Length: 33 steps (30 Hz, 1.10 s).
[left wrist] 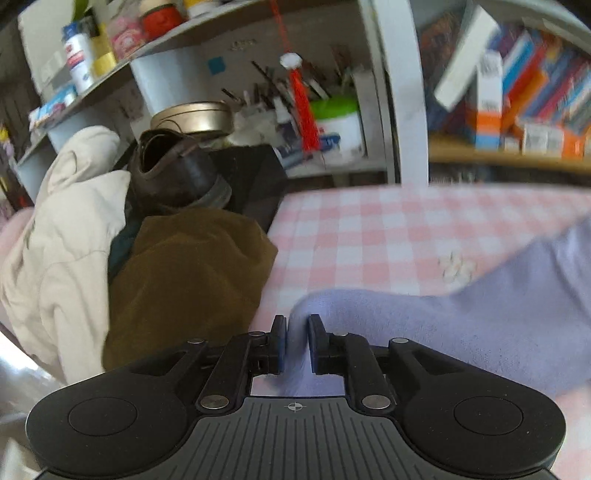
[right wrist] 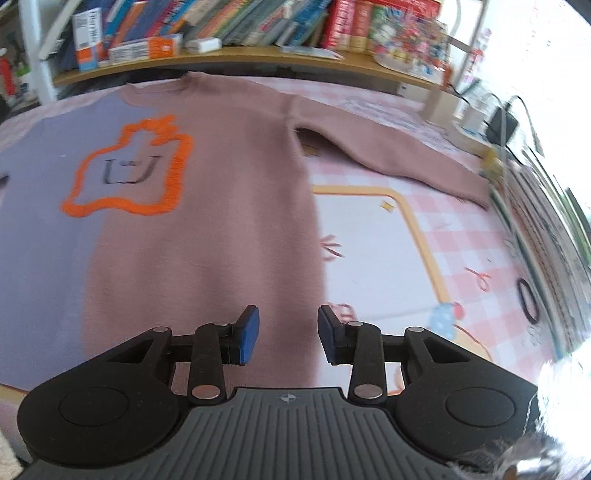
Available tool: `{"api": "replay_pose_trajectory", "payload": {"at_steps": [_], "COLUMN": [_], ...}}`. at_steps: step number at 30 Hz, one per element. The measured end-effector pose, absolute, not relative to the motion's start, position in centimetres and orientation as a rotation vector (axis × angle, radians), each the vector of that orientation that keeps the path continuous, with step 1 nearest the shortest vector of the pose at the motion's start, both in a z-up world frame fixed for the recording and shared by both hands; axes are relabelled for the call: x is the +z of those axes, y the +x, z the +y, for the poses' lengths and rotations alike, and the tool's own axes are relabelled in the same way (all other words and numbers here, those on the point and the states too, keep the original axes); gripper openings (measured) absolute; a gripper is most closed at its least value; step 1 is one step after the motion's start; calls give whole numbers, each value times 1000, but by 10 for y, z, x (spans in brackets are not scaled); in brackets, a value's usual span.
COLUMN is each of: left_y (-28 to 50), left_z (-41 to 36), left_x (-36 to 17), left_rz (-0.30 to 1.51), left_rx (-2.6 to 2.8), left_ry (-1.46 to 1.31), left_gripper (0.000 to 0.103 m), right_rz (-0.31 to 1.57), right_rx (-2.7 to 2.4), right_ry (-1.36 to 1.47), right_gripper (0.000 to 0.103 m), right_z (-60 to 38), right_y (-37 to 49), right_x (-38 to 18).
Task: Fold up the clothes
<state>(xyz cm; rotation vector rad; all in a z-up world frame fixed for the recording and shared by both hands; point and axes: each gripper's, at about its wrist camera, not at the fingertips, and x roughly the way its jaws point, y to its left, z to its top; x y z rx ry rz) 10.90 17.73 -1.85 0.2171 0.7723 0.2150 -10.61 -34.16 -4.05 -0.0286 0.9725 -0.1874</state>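
A two-tone sweater [right wrist: 207, 192], lilac on the left half and dusty pink on the right, lies flat face up on a pink checked sheet [right wrist: 461, 236]. It has an orange outlined figure [right wrist: 125, 166] on the chest. Its pink sleeve [right wrist: 388, 147] stretches out to the right. My right gripper [right wrist: 288, 332] is open and empty, just above the pink hem area. In the left wrist view my left gripper [left wrist: 297, 341] is shut on the end of the lilac sleeve [left wrist: 461, 325], with cloth pinched between the pads.
A pile of clothes, a brown garment [left wrist: 184, 280] and a cream jacket [left wrist: 62, 243], sits left of the sheet with a brown shoe [left wrist: 173, 173] on top. Bookshelves [right wrist: 229, 33] run along the back. A black hair tie [right wrist: 527, 301] and cables [right wrist: 513, 118] lie at the right.
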Motion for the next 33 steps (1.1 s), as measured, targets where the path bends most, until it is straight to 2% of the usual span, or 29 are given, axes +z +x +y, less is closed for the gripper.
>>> {"api": "replay_pose_trajectory", "payload": {"at_steps": [4, 6, 7, 8, 11, 14, 20, 24, 27, 28, 29, 33], "left_y": [61, 31, 17, 6, -19, -33, -40, -33, -31, -29, -27, -21], "left_z": [152, 132, 122, 113, 83, 59, 32, 16, 9, 8, 10, 21], "left_x": [-5, -6, -13, -22, -49, -63, -72, -76, -75, -75, -75, -76], "left_rz": [675, 676, 697, 716, 799, 866, 920, 926, 916, 918, 922, 918], "left_rx": [123, 26, -40, -92, -217, -246, -269, -221, -192, -195, -201, -192], "left_ry": [206, 155, 111, 75, -11, -67, -109, -61, -58, -73, -98, -175], "left_gripper": [21, 34, 44, 48, 50, 65, 65, 61, 32, 9, 4, 1], "right_rz": [979, 986, 990, 993, 991, 988, 985, 987, 989, 990, 991, 981], "right_rx": [-214, -214, -212, -205, -180, -157, -123, -96, -69, -57, -43, 38], "right_ry": [-1, 18, 29, 40, 54, 54, 86, 111, 136, 140, 139, 124], "right_gripper": [33, 33, 33, 33, 32, 31, 31, 28, 17, 14, 10, 9], "right_z": [-355, -357, -358, -358, -357, -358, -369, -375, -376, -375, -373, -357], "right_y": [-109, -110, -110, -110, -110, -109, -111, -111, -111, -111, -109, -95], "right_x": [-44, -47, -49, -51, -52, -52, -52, -53, -52, -52, -52, -53]}}
